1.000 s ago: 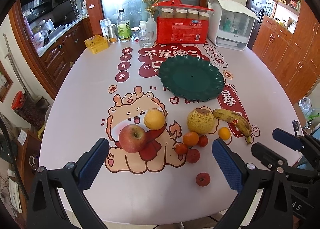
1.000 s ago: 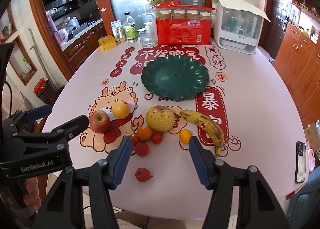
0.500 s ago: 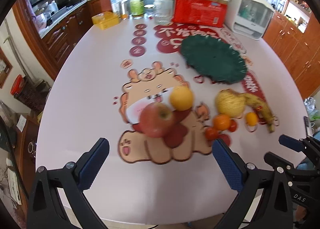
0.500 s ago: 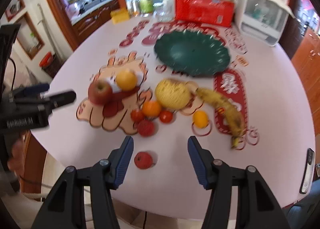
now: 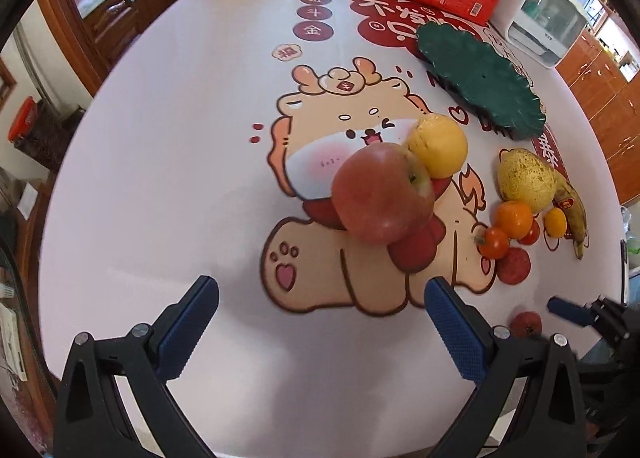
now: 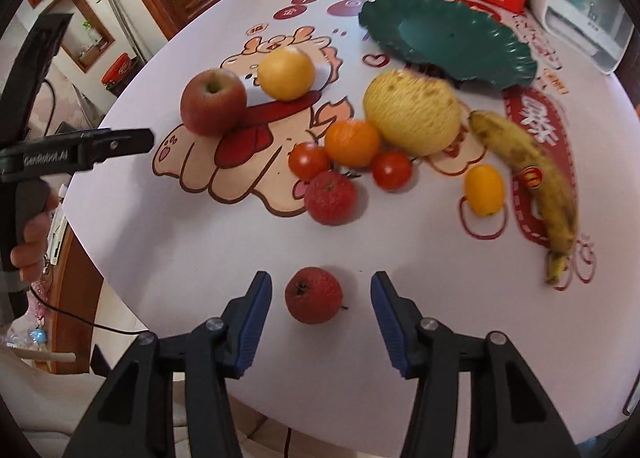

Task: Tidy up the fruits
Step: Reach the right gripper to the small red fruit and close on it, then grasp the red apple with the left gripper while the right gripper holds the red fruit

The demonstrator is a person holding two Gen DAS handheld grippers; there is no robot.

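The right gripper (image 6: 320, 300) is closing around a small red fruit (image 6: 313, 300) at the near table (image 6: 400, 358) edge, pads not yet touching it. The left gripper (image 5: 320, 322) is hanging released, nothing between its fingers; the apple (image 5: 382, 193) is lying just beyond. The green plate (image 6: 448, 37) is sitting empty, far right.

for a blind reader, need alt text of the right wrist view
The right gripper, jaws closing, straddles without touching a small red fruit on the table. Beyond lie other fruits and an empty green plate.
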